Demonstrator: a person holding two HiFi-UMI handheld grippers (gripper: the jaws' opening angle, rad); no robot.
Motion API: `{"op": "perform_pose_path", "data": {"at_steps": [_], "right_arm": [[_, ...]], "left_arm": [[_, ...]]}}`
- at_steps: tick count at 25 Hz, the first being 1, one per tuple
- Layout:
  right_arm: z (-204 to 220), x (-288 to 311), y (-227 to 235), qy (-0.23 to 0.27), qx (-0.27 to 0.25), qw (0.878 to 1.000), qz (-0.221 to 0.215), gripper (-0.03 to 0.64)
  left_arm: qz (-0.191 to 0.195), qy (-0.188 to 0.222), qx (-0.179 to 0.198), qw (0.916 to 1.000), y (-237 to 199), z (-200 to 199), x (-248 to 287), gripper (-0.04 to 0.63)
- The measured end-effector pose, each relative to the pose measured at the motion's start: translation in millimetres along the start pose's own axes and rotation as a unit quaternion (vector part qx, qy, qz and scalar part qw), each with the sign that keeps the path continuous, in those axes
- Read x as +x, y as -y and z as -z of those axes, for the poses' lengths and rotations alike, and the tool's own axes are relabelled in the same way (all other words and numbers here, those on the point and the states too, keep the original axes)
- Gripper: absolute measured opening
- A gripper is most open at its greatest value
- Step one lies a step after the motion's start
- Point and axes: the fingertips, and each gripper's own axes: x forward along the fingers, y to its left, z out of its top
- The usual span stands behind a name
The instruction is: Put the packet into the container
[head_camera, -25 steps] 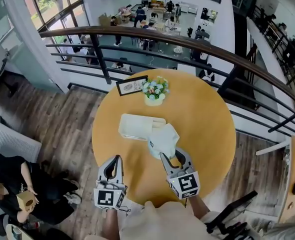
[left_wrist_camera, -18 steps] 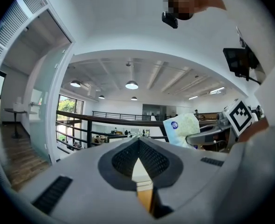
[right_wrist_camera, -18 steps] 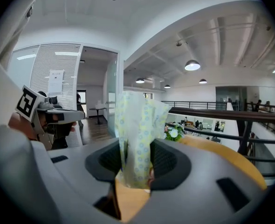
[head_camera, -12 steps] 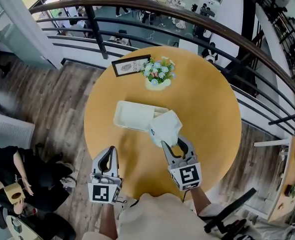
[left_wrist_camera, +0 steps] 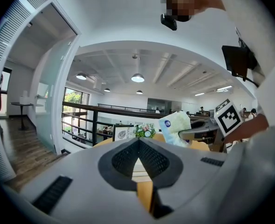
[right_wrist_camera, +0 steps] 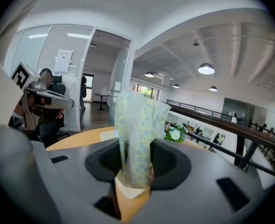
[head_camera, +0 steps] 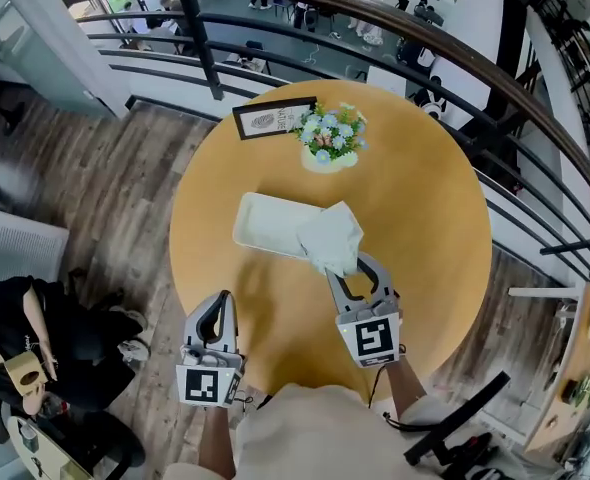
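A white rectangular container point(head_camera: 262, 222) lies in the middle of the round yellow table point(head_camera: 425, 218). My right gripper point(head_camera: 353, 268) is shut on a pale patterned packet point(head_camera: 330, 238), which hangs over the container's right end. In the right gripper view the packet point(right_wrist_camera: 135, 129) stands upright between the jaws. In the left gripper view the packet point(left_wrist_camera: 176, 125) shows a blue round mark. My left gripper point(head_camera: 220, 306) hovers at the table's near left edge, its jaws meeting at the tip with nothing in them.
A pot of flowers point(head_camera: 331, 138) and a framed sign point(head_camera: 273, 118) stand at the table's far side. A dark railing point(head_camera: 395, 30) curves behind the table. A person point(head_camera: 30, 353) sits on the wooden floor to the left.
My right gripper has carried the packet a little away from me, so it now overlaps the container's right end. The left gripper has stayed put, and the head view has shifted.
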Motion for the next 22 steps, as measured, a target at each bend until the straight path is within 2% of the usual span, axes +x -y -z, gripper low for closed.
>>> {"op": "perform_pose_path", "data": {"at_steps": [7, 11, 16, 22], "right_arm": [[-6.4, 22.2, -6.0, -0.002, -0.058, 0.998, -0.008, 0.15], [-4.8, 34.0, -7.1, -0.015, -0.101, 0.995, 0.007, 0.15], [-3.5, 53.3, -16.4, -0.036, -0.199, 0.979, 0.027, 0.15], [8.0, 74.3, -29.3, -0.06, -0.271, 0.96, 0.045, 0.15]], "left_arm": [[-0.027, -0.005, -0.008, 0.9996, -16.2, 5.0, -12.7, 0.005], [-0.045, -0.008, -0.013, 0.9989, -24.9, 8.1, -25.1, 0.005], [-0.057, -0.004, -0.016, 0.9982, -26.1, 11.3, -34.7, 0.005], [-0.074, 0.002, -0.016, 0.9971, -32.3, 8.6, -47.8, 0.006]]}}
